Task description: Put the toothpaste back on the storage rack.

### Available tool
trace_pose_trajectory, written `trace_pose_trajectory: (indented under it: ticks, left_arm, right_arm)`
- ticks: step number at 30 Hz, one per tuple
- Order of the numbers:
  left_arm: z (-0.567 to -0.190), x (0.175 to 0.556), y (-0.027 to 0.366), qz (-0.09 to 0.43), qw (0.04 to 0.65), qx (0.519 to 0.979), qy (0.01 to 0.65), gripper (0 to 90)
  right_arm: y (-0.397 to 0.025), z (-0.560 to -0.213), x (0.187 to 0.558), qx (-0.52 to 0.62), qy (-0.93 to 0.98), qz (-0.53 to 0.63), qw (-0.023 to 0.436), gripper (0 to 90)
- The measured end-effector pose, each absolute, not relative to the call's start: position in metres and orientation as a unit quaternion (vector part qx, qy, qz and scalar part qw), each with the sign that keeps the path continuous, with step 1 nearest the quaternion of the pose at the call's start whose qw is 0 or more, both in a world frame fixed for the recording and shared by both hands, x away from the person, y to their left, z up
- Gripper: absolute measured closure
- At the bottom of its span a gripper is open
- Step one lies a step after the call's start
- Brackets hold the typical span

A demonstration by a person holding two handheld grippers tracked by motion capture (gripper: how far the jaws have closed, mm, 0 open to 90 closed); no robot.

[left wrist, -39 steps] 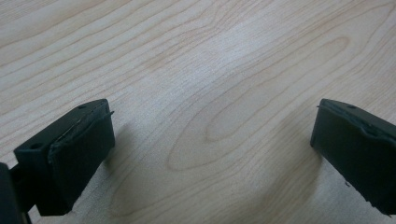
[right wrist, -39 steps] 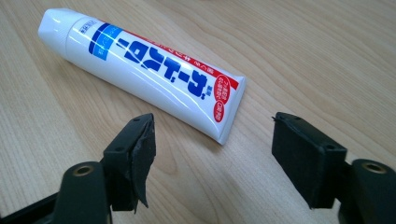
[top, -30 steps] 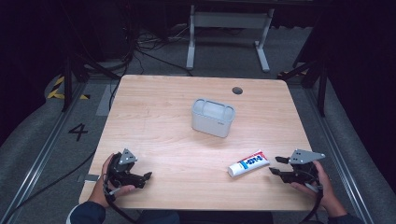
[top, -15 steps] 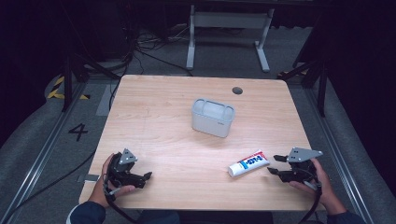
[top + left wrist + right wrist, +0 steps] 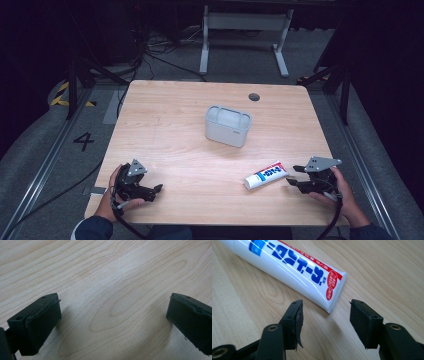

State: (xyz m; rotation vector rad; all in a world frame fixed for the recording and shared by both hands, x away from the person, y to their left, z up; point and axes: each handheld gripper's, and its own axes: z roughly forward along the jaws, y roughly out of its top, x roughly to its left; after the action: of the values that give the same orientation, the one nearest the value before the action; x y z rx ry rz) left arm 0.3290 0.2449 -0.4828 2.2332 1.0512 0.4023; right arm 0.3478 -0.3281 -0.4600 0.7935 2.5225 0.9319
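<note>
The white plastic toothpaste tube with blue lettering and a red stripe (image 5: 266,175) lies flat on the light wooden table (image 5: 170,125), at about five o'clock from the table's middle, near the front edge. Its flat crimped end points toward the right gripper (image 5: 294,176), which sits just beside it at three o'clock, held low over the wood by the person's right hand (image 5: 341,192). In the right gripper view the tube (image 5: 294,270) runs from ten o'clock down to the centre, its crimped end reaching just ahead of the gap between the two black jaws, which stand apart and touch nothing. A pale grey plastic box with rounded corners (image 5: 228,125) stands upright near the table's middle, well apart from the tube at eleven o'clock of it. The left gripper (image 5: 154,192) rests at seven o'clock on the table, its jaws spread wide over bare wood.
</note>
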Motion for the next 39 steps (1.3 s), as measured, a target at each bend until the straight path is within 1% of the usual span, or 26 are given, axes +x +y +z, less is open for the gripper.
trace_pose_trajectory:
  ticks: [12,23,26,30,32,34,36,38,39]
  left_arm:
    - [-0.483,0.329,0.244,0.151,0.316,0.847,0.401,0.1]
    - [-0.483,0.328,0.244,0.144,0.318,0.844,0.408,0.1]
    - [-0.483,0.328,0.244,0.143,0.318,0.844,0.408,0.1]
    - [-0.483,0.328,0.244,0.144,0.318,0.844,0.407,0.1]
    - [-0.483,0.328,0.243,0.143,0.315,0.844,0.411,0.1]
    - [-0.483,0.33,0.242,0.153,0.314,0.842,0.41,0.1]
    - [-0.483,0.329,0.24,0.151,0.315,0.836,0.423,0.1]
    - [-0.483,0.33,0.24,0.152,0.313,0.836,0.423,0.1]
    - [-0.483,0.33,0.24,0.153,0.313,0.836,0.424,0.1]
  right_arm:
    - [-0.325,-0.468,0.36,0.297,0.889,0.304,0.174,44.1]
    - [-0.313,-0.462,0.379,0.308,0.885,0.292,0.192,44.0]
    - [-0.306,-0.458,0.384,0.306,0.884,0.291,0.199,42.8]
    - [-0.302,-0.457,0.387,0.313,0.881,0.294,0.197,39.9]
    - [-0.304,-0.457,0.386,0.315,0.881,0.298,0.19,38.7]
    - [-0.312,-0.46,0.384,0.322,0.878,0.3,0.192,37.5]
    - [-0.324,-0.462,0.383,0.343,0.872,0.303,0.175,34.9]
    - [-0.329,-0.463,0.382,0.349,0.867,0.311,0.172,35.2]
    - [-0.342,-0.464,0.377,0.36,0.86,0.319,0.17,34.3]
